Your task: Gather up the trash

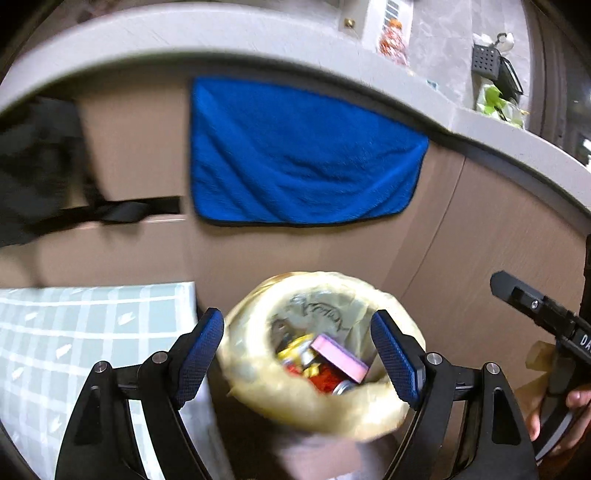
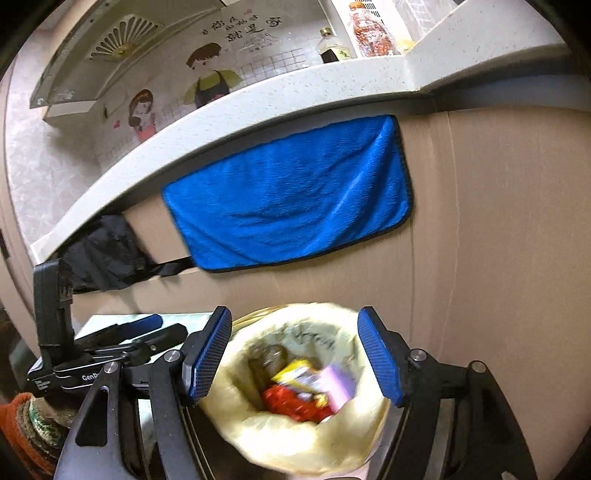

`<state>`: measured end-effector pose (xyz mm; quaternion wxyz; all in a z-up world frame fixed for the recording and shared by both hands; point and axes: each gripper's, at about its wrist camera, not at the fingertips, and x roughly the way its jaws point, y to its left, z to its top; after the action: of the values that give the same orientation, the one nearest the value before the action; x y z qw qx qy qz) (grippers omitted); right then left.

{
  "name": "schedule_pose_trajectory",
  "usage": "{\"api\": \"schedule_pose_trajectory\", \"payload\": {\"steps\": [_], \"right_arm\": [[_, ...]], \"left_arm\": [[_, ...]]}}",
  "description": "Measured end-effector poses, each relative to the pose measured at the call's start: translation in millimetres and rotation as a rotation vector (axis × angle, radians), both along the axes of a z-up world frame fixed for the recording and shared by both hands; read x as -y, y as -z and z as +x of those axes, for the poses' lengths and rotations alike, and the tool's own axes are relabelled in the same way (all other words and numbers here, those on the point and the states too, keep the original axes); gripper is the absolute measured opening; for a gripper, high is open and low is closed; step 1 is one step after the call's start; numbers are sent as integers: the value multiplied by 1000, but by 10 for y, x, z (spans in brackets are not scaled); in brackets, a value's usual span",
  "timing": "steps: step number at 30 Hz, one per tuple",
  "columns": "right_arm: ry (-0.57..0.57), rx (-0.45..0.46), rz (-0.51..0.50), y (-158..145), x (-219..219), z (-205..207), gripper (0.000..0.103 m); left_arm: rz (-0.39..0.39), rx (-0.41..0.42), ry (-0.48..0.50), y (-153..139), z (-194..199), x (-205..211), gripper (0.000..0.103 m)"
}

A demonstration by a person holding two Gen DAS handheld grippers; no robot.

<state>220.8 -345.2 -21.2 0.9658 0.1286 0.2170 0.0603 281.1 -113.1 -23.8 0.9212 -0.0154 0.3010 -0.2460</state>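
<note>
A small bin lined with a pale yellow bag (image 1: 258, 384) stands on the floor below both grippers; it also shows in the right wrist view (image 2: 295, 443). Inside lie a pink sponge (image 1: 341, 356), yellow and red wrappers (image 1: 295, 350) and a can top (image 1: 343, 387). The sponge (image 2: 338, 384) and red wrapper (image 2: 291, 402) show in the right view too. My left gripper (image 1: 303, 360) is open and empty above the bin. My right gripper (image 2: 293, 356) is open and empty above the same bin. The right gripper also shows at the left view's right edge (image 1: 535, 314).
A blue towel (image 1: 295, 155) hangs from the grey counter edge (image 1: 221, 44) against beige cabinet doors. A table with a green checked cloth (image 1: 74, 350) stands left of the bin. A black cloth (image 2: 103, 254) hangs at the left. Bottles (image 2: 373, 29) stand on the counter.
</note>
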Motion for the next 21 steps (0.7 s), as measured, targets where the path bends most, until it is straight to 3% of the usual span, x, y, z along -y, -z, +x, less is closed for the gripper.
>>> {"api": "schedule_pose_trajectory", "payload": {"steps": [8,14,21], "right_arm": [[-102,39,-109,-119,-622,-781,68],[-124,60,-176,-152,-1052,-1365,68],[-167,66,-189,-119,-1426,-1890,68]], "left_arm": [[53,85,-103,-277,-1075,-592,81],[144,102,-282,-279,-1777,-927,80],[163,107,-292,-209,-2304,-1074,80]]}}
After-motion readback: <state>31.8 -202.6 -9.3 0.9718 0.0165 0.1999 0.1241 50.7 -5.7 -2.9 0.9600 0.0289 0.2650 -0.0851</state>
